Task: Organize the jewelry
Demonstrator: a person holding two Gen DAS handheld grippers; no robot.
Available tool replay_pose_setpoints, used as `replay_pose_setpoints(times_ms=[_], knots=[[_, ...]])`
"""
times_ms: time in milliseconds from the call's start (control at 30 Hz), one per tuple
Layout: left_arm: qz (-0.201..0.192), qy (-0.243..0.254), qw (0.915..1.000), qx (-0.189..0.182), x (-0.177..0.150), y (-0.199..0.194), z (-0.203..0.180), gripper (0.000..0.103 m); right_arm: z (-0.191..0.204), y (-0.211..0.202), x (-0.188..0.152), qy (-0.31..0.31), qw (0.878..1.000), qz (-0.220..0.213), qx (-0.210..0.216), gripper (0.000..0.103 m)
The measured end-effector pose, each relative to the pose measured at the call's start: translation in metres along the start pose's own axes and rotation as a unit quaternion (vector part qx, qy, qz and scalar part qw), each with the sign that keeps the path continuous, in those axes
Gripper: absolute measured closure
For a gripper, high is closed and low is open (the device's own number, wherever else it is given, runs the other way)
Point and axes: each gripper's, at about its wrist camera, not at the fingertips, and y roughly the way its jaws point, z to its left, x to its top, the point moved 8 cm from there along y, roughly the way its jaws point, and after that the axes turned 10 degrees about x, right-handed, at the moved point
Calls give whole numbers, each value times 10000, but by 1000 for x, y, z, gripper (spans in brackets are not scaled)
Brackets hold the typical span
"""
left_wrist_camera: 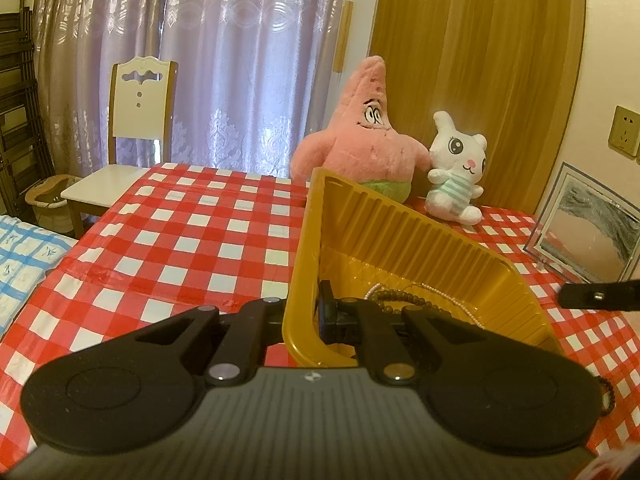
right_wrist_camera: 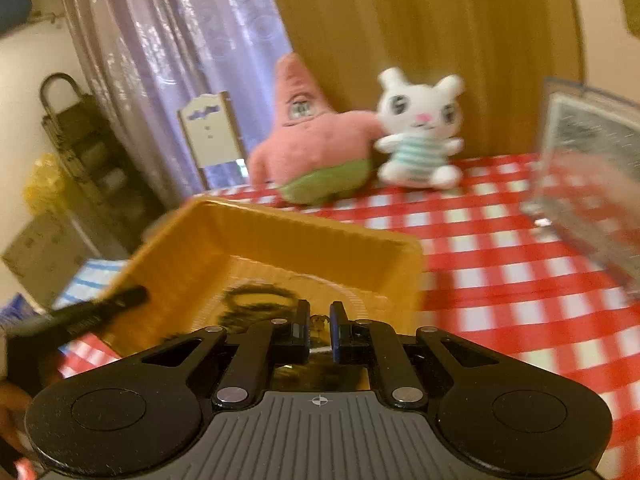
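We clamp the left gripper [left_wrist_camera: 320, 312] shut on the yellow ribbed plastic tray's [left_wrist_camera: 420, 220] near wall — steadying it, we judge. The right gripper [right_wrist_camera: 320, 326] pinches something small and amber over the tray, where dark wooden beads [left_wrist_camera: 394, 298] and a pearl string [left_wrist_camera: 452, 298] lie.

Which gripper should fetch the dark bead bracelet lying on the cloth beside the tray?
Probably right. The left gripper is clamped on the wall of the yellow tray, and the bracelet lies on the right gripper's side.
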Motion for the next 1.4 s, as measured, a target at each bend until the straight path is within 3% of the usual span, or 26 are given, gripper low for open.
replay_pose_setpoints(times_ms=[133,333,367,400,467,700,900,1167,1400], knots=[[6,-7,10000,6,1,-1,-1,97,23,28,6,17,9997,45,253,93],[5,-15,10000,1,2,-1,-3,97,37,52,9,-81,9995,72,296,91],[8,-17,10000,3,1,-1,-3,97,35,51,10,-20,9995,62,295,84],[10,-17,10000,2,2,-2,-4,97,34,49,11,57,9996,27,285,63],[12,-32,10000,-6,2,-2,-5,97,28,40,13,146,9995,-148,221,38],[12,-81,10000,-17,3,-3,-5,97,-11,-7,7,523,9978,-336,-249,38],[35,-100,9999,6,3,-2,-5,97,-57,-66,-22,941,9897,-416,-999,38],[62,-79,9999,41,2,0,-5,97,-84,-117,-73,1059,9817,-51,-1580,38],[105,-125,9999,53,1,2,-4,97,-86,-122,-103,826,9796,342,-1800,39]])
